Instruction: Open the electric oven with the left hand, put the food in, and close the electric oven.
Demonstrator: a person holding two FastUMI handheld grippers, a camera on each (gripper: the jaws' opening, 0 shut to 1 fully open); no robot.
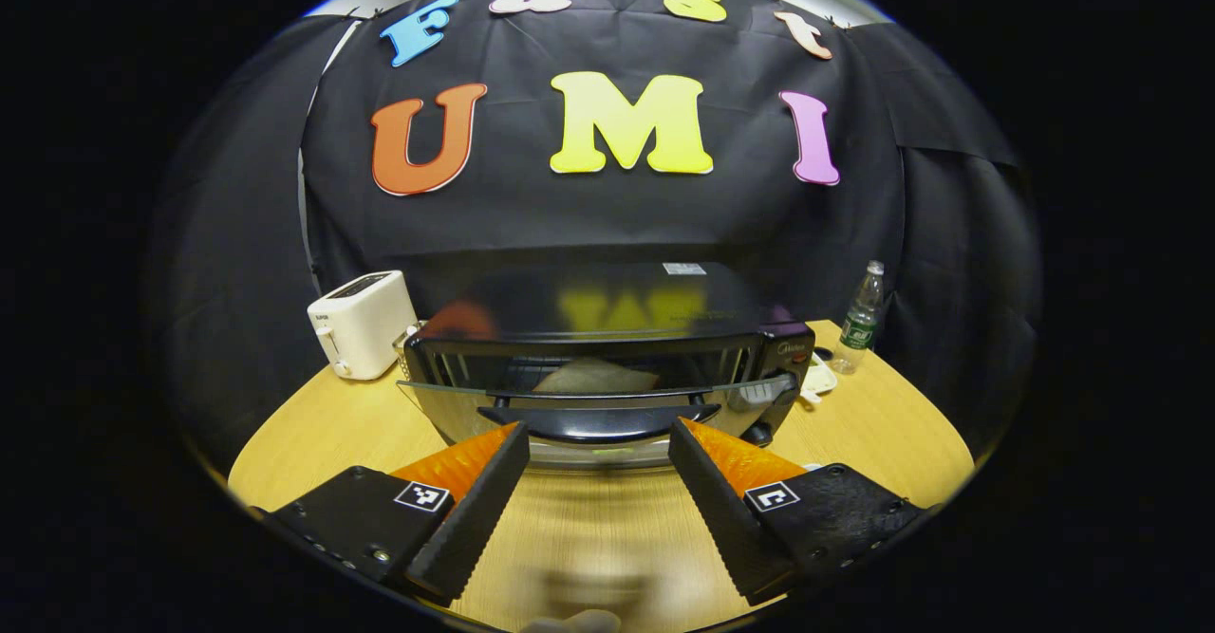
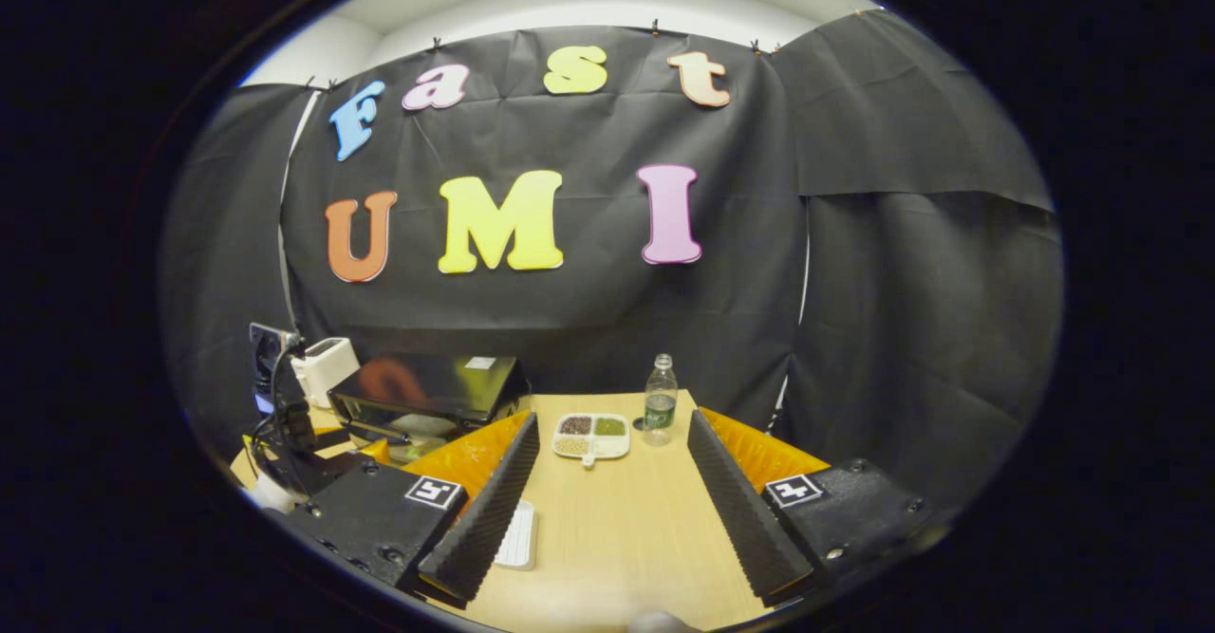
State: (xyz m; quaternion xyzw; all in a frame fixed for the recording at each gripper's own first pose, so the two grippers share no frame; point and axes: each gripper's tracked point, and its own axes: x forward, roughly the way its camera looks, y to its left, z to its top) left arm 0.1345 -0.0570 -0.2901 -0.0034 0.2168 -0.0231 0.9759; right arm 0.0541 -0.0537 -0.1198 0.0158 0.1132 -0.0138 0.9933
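Left gripper view, left to right: white toaster (image 1: 361,323) at the far left of the round wooden table (image 1: 332,434), then the black electric oven (image 1: 607,348) at centre, its glass door (image 1: 588,396) partly lowered and tilted outward, handle bar (image 1: 598,415) toward the camera. Left gripper (image 1: 598,438) sits low in front of the door, jaws spread wide, holding nothing, tips just short of the handle; contact cannot be told. Clear water bottle (image 1: 862,318) stands at the far right of the oven. Right gripper view, left to right: the other gripper with its camera mount (image 2: 280,405) by the oven (image 2: 427,391), toaster (image 2: 323,365) behind. Right gripper (image 2: 612,462) hovers over the table (image 2: 607,529), jaws spread, empty. Beyond its tips lies a white divided tray of food (image 2: 591,436), the bottle (image 2: 659,401) just to its right. A small white flat object (image 2: 518,536) lies beside the left finger.
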